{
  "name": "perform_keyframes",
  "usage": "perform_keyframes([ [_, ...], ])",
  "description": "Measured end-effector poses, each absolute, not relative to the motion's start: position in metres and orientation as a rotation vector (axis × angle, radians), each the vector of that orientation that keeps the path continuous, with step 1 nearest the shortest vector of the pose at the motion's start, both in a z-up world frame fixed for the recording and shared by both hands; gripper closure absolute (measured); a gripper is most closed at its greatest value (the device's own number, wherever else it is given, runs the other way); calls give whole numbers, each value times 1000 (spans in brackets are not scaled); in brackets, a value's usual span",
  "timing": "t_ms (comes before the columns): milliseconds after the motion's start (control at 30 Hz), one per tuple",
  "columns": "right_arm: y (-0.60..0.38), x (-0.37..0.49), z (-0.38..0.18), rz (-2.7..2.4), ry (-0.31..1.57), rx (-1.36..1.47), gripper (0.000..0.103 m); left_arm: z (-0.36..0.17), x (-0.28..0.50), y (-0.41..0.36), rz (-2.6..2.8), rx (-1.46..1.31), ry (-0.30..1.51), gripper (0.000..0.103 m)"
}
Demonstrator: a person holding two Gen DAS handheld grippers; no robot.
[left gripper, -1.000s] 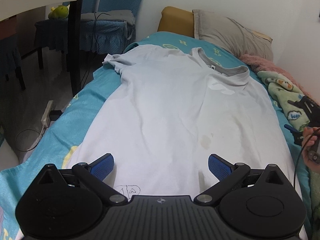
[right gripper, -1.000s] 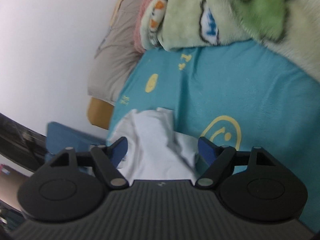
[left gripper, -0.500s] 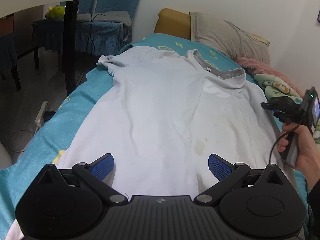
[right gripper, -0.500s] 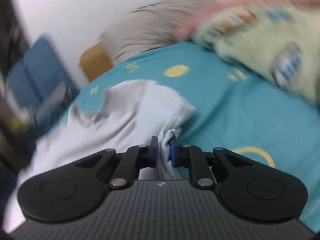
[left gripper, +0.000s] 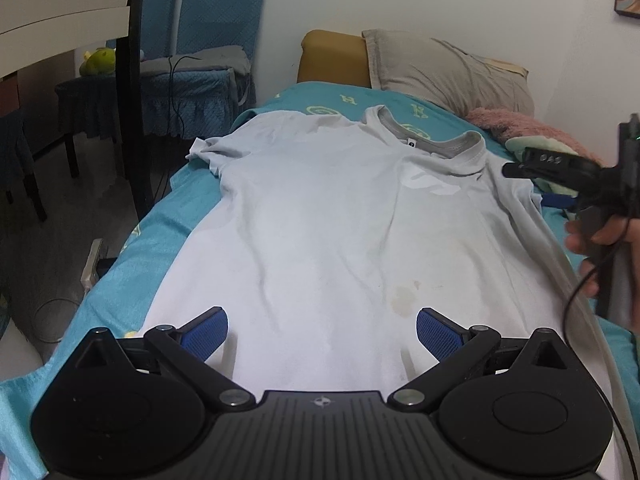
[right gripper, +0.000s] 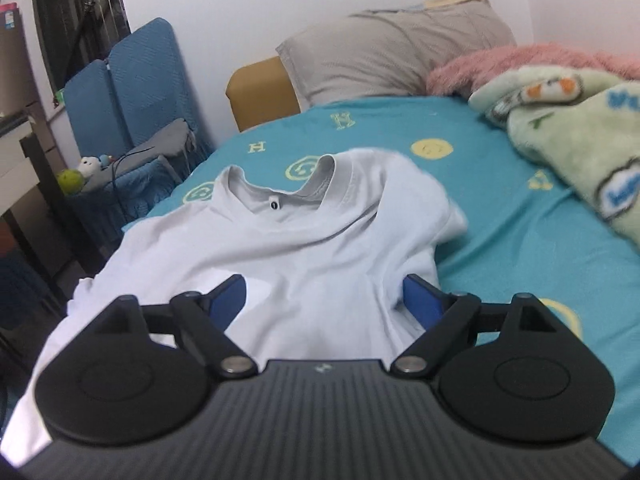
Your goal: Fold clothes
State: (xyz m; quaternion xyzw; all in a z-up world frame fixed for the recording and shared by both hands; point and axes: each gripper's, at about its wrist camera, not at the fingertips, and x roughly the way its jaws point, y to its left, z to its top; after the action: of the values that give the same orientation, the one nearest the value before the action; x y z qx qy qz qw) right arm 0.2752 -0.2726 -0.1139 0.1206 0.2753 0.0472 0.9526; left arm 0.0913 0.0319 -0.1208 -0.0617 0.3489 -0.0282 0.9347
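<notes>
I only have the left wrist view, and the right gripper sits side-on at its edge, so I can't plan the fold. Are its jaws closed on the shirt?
Observer: No. The right gripper is open, with its pads wide apart over the shirt below the collar.
Operator: How does the sleeve on that side lie?
Observer: The sleeve is bunched up against the shoulder, not spread flat.
Operator: Is the blanket touching it?
Observer: No. Bare sheet separates the green blanket from the sleeve.
</notes>
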Motion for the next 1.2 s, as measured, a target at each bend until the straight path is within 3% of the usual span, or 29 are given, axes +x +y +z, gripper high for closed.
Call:
perform_keyframes([
  [333,-313,139,-36,-113,545,476,16,-112,75,25,-117,-32,667,1],
  [633,-338,15,-12,-251,430,702,16,-112,59,2,-221,116,652,3],
  [900,-359,30,-44,-365,472,760,16,-119,129,-99,-354,352,633,14],
  [1100,-374,41,-61,-362,479,820,16,-122,190,-221,-508,742,454,14],
  [1200,-381,47,-69,-376,479,839,16,-126,218,-266,-584,850,371,25],
])
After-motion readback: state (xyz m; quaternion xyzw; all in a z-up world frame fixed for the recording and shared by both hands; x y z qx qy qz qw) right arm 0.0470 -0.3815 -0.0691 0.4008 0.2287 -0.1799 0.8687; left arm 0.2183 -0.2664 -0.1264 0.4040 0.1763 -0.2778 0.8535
